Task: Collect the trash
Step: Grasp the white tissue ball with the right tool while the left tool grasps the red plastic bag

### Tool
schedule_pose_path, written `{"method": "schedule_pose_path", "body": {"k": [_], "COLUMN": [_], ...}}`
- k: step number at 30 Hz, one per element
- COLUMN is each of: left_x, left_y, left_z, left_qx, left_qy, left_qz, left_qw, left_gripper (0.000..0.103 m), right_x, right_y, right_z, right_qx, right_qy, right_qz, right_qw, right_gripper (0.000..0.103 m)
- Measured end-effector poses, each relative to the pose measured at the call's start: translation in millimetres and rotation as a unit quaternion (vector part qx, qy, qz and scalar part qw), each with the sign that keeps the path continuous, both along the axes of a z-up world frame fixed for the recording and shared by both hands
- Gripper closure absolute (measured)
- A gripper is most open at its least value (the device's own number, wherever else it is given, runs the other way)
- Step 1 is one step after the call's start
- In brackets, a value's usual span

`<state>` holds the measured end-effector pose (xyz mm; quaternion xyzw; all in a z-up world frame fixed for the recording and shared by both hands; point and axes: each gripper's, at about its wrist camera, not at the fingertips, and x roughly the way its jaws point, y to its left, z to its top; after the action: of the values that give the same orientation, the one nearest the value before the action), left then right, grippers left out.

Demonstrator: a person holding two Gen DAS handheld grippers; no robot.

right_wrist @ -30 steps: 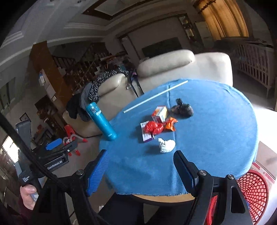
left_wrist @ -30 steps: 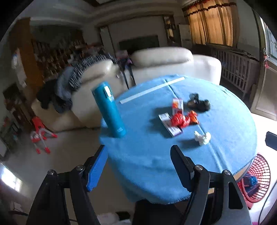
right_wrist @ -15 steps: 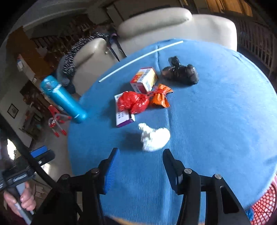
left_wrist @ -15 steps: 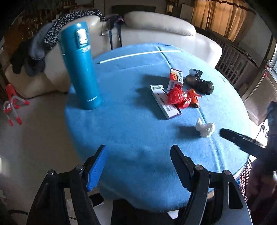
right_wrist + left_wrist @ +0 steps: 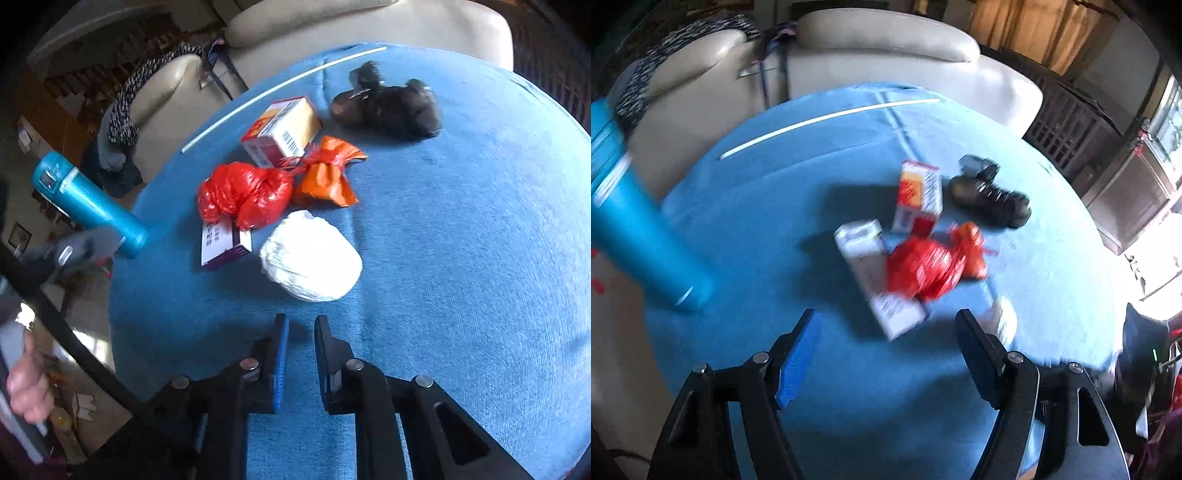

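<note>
Trash lies on the round blue table point(image 5: 461, 258): a white crumpled wad point(image 5: 312, 256), a red plastic bag point(image 5: 245, 194), an orange bag point(image 5: 327, 177), an orange and white box point(image 5: 282, 129), a flat white and purple box point(image 5: 221, 245) and a dark bag point(image 5: 388, 105). My right gripper point(image 5: 300, 323) hovers just short of the white wad, its jaws nearly closed and empty. My left gripper point(image 5: 886, 319) is open and empty, just short of the flat white box point(image 5: 877, 284) and the red bag point(image 5: 921, 267). The white wad point(image 5: 1004, 319) shows beside its right finger.
A teal flask point(image 5: 88, 203) stands at the table's left edge and shows in the left wrist view point(image 5: 635, 225). A thin white stick point(image 5: 827, 120) lies at the far side. A cream sofa point(image 5: 886, 55) is behind the table.
Both grippers have moved forward and lower toward the trash pile. My right gripper's jaws have narrowed from wide open to nearly closed. The left wrist view is blurred by motion.
</note>
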<state>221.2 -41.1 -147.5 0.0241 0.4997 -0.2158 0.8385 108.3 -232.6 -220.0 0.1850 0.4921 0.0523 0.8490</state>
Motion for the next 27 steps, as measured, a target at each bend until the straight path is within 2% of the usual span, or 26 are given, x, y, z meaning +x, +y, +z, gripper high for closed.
{"method": "schedule_pose_path", "body": {"k": [3,6,7,8,9,10,11,13,15,16,17,18,22,25,27], "left_x": [18.6,32.2,34.8,38.5,42.1,45.8,46.4,43.2,38.2,35.2,33.5,31.8,20.6,8.7,-1.8], "left_y": [-20.3,-34.6,-36.2,-38.1,-39.8,-41.0,-42.1,-40.2,-37.0,-33.5,-31.3,-28.7,-13.8,-1.5,6.1], "left_z": [-7.5,-19.9,-23.0,-27.6,-32.9,-39.0,-41.8,-40.9,-36.3,-31.4,-27.6,-22.9,-2.4,9.1,13.5], "left_qx": [0.000,0.009,0.009,0.004,-0.001,-0.006,-0.013,-0.027,-0.031,-0.038,-0.042,-0.044,-0.055,-0.053,-0.051], "left_qy": [-0.005,-0.009,-0.008,-0.003,0.010,0.027,0.033,0.026,0.014,0.006,-0.001,-0.009,-0.030,-0.044,-0.051], "left_qz": [-0.025,-0.049,-0.053,-0.059,-0.065,-0.069,-0.072,-0.078,-0.079,-0.079,-0.079,-0.079,-0.077,-0.078,-0.086], "left_qw": [0.9997,0.9987,0.9985,0.9982,0.9978,0.9972,0.9968,0.9962,0.9963,0.9961,0.9960,0.9959,0.9950,0.9946,0.9937], "left_gripper": [0.028,0.028,0.031,0.047,0.058,0.073,0.076,0.084,0.090,0.091,0.095,0.098,0.100,0.100,0.100], "right_x": [-6.7,-15.2,-16.5,-19.3,-21.0,-23.4,-25.3,-26.6,-19.3,-15.8,-12.0,-5.3,19.5,30.4,27.5], "right_y": [-9.4,-22.2,-25.0,-29.8,-32.6,-35.6,-38.1,-40.3,-35.3,-32.7,-28.4,-24.5,-15.8,-10.1,-6.9], "right_z": [2.8,11.8,14.1,16.3,17.5,18.6,19.9,21.1,21.1,20.7,20.0,18.4,5.2,-8.0,-6.3], "right_qx": [0.019,0.059,0.069,0.080,0.084,0.091,0.101,0.111,0.086,0.081,0.073,0.062,0.060,0.051,0.041], "right_qy": [0.001,-0.017,-0.021,-0.027,-0.030,-0.035,-0.046,-0.066,-0.057,-0.056,-0.053,-0.047,-0.022,-0.010,-0.019], "right_qz": [0.004,-0.002,-0.004,-0.008,-0.012,-0.018,-0.025,-0.030,-0.027,-0.022,-0.020,-0.019,-0.023,-0.023,-0.023], "right_qw": [1.000,0.998,0.997,0.996,0.996,0.995,0.994,0.991,0.994,0.995,0.996,0.997,0.998,0.998,0.999], "right_gripper": [0.086,0.084,0.082,0.073,0.064,0.034,0.021,0.021,0.023,0.027,0.037,0.041,0.043,0.060,0.062]}}
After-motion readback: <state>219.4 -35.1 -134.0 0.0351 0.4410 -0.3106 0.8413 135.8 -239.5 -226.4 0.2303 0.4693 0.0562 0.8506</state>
